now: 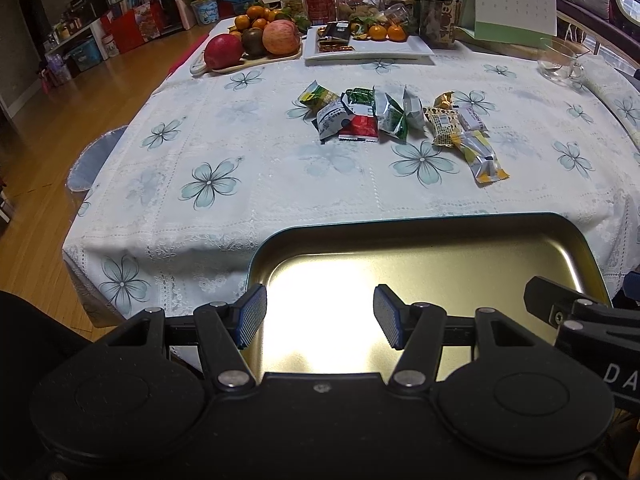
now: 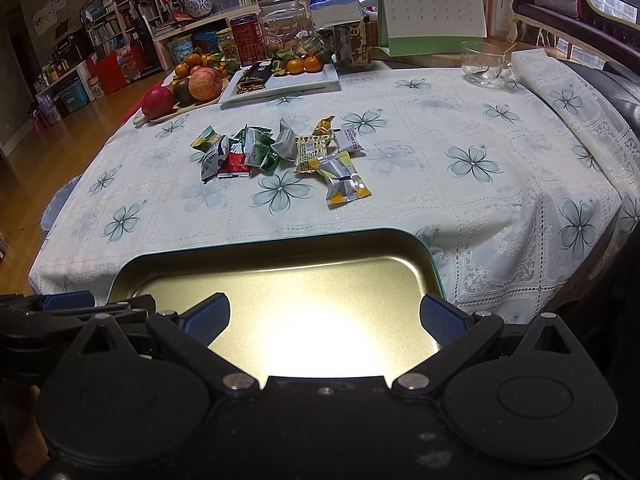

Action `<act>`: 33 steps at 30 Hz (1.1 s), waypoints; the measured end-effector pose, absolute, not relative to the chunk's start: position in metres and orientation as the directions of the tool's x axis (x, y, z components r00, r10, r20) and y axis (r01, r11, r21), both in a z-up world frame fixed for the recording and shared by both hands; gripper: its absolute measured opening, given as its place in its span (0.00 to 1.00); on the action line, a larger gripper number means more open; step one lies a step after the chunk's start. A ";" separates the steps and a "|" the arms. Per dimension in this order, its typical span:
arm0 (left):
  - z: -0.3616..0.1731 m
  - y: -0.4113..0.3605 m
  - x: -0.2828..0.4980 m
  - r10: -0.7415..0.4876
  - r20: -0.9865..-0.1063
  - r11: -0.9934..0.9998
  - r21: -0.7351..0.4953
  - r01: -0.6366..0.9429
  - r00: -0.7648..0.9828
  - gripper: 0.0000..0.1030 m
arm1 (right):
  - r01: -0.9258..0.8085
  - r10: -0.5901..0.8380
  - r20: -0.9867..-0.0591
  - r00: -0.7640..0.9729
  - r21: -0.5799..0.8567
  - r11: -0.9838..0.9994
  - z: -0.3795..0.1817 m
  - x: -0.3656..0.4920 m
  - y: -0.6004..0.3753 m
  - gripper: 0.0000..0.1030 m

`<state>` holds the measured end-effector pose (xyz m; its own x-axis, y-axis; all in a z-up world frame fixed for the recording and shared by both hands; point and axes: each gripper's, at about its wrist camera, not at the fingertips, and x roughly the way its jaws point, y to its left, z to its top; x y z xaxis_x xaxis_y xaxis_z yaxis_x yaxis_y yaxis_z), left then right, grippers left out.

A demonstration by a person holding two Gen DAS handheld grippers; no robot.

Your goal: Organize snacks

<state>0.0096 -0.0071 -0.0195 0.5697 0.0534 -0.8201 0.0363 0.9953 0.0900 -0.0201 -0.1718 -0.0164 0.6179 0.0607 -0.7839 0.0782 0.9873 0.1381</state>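
Both sets of fingers, left gripper (image 1: 320, 316) and right gripper (image 2: 325, 318), are spread apart and grasp nothing above an empty metal tray (image 1: 472, 236) at the worktop's near edge. Beyond, mid-worktop, lie the snack packets (image 1: 400, 120): light, crinkly, slippery foil, probably best pinched at a sealed end.

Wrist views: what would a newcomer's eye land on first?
The shiny gold metal tray at the table's near edge, empty and glaring below both open grippers. Beyond it, mid-table, lies a loose heap of colourful foil snack packets on the white flowered tablecloth.
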 end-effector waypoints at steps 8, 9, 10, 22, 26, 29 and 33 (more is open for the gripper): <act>-0.020 -0.009 0.010 0.053 -0.822 0.995 0.091 0.039 0.567 0.60 | 0.084 0.065 -0.786 0.615 0.147 0.986 -0.016 -0.020 -0.173 1.00; -0.020 -0.009 0.010 0.052 -0.822 0.995 0.091 0.040 0.567 0.60 | 0.083 0.066 -0.786 0.614 0.148 0.986 -0.016 -0.020 -0.173 1.00; -0.020 -0.009 0.010 0.052 -0.822 0.995 0.091 0.040 0.567 0.60 | 0.083 0.066 -0.786 0.614 0.148 0.986 -0.016 -0.020 -0.173 1.00; -0.022 -0.010 0.011 0.046 -0.830 0.994 0.090 0.053 0.556 0.60 | 0.084 0.070 -0.789 0.611 0.153 0.985 -0.017 -0.020 -0.173 1.00; -0.023 -0.010 0.011 0.046 -0.830 0.994 0.090 0.053 0.556 0.60 | 0.084 0.070 -0.789 0.611 0.153 0.985 -0.017 -0.020 -0.173 1.00; -0.023 -0.009 0.011 0.046 -0.831 0.994 0.091 0.054 0.554 0.60 | 0.084 0.072 -0.790 0.609 0.154 0.984 -0.018 -0.020 -0.173 1.00; -0.023 -0.009 0.010 0.045 -0.833 0.995 0.089 0.054 0.552 0.60 | 0.084 0.076 -0.792 0.606 0.159 0.984 -0.018 -0.020 -0.173 1.00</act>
